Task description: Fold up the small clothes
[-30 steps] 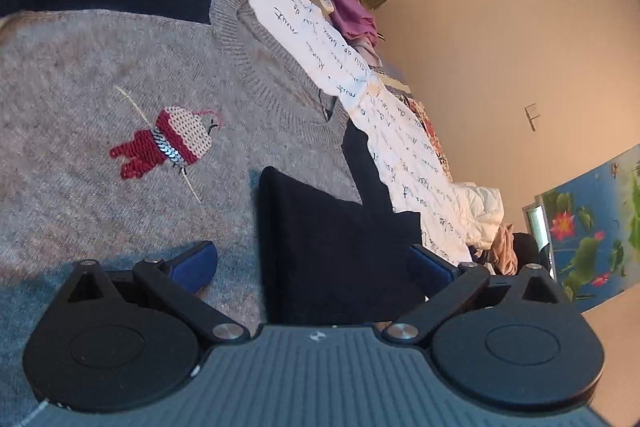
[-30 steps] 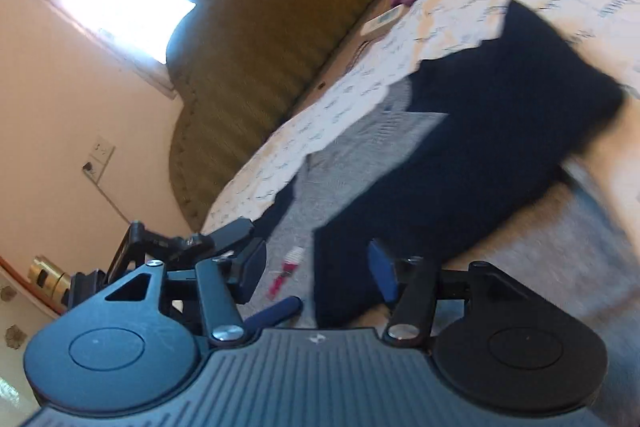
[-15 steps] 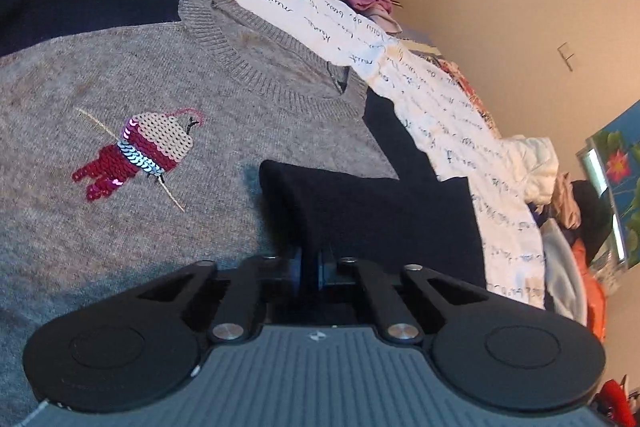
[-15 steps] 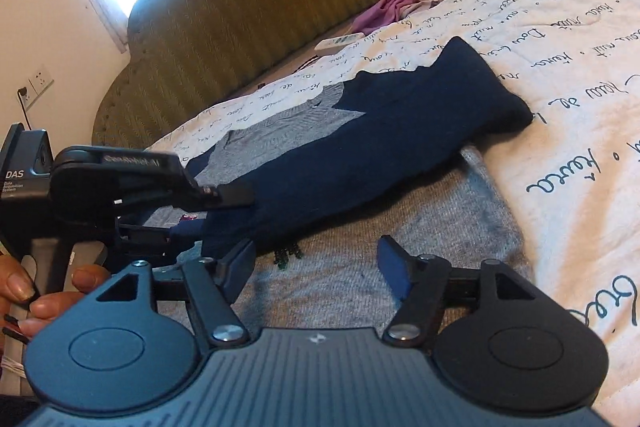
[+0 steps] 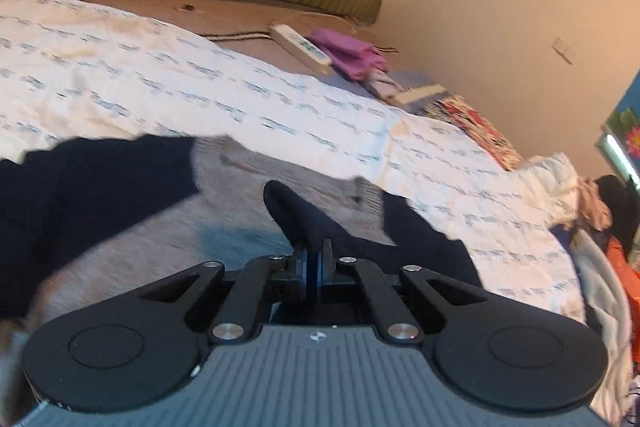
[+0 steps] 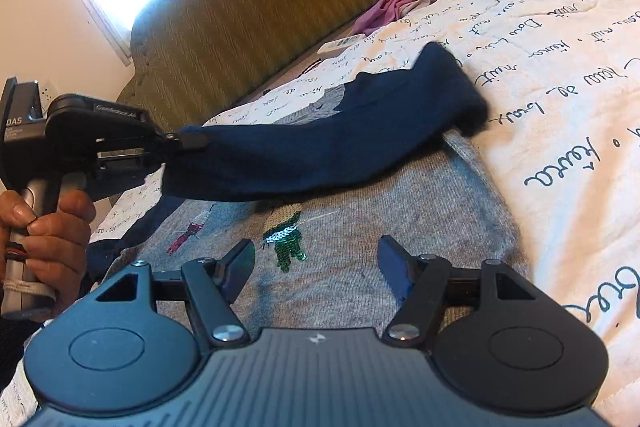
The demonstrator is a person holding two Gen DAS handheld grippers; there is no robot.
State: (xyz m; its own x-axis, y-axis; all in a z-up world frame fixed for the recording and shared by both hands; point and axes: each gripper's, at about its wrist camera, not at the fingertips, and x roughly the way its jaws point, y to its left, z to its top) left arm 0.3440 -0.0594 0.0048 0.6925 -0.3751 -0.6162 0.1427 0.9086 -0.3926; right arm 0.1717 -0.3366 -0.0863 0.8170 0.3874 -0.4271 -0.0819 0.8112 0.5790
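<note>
Here the left gripper (image 6: 192,142), held by a hand (image 6: 44,227) at the left edge of the right wrist view, is clamped on the cuff end of the navy sleeve (image 6: 320,147) of a small sweater (image 6: 400,227); in the left wrist view its jaws stand together with the dark fabric pinched between them (image 5: 316,267). The sleeve is lifted clear of the sweater's body, and its long axis runs from the pinched cuff at the left, across the chest, to the shoulder at the upper right, where it folds over beside the sweater's edge. The right gripper (image 6: 316,263) hovers above the sweater's lower front with its jaws apart and nothing between them. The sweater is grey knit with navy sleeves and lies flat, front up, on a white bedspread (image 6: 560,67) printed with script, its neckline toward the olive padded headboard (image 6: 260,7). Sequinned figures (image 6: 286,231) in green, silver and red decorate the chest, partly under the raised sleeve.
</note>
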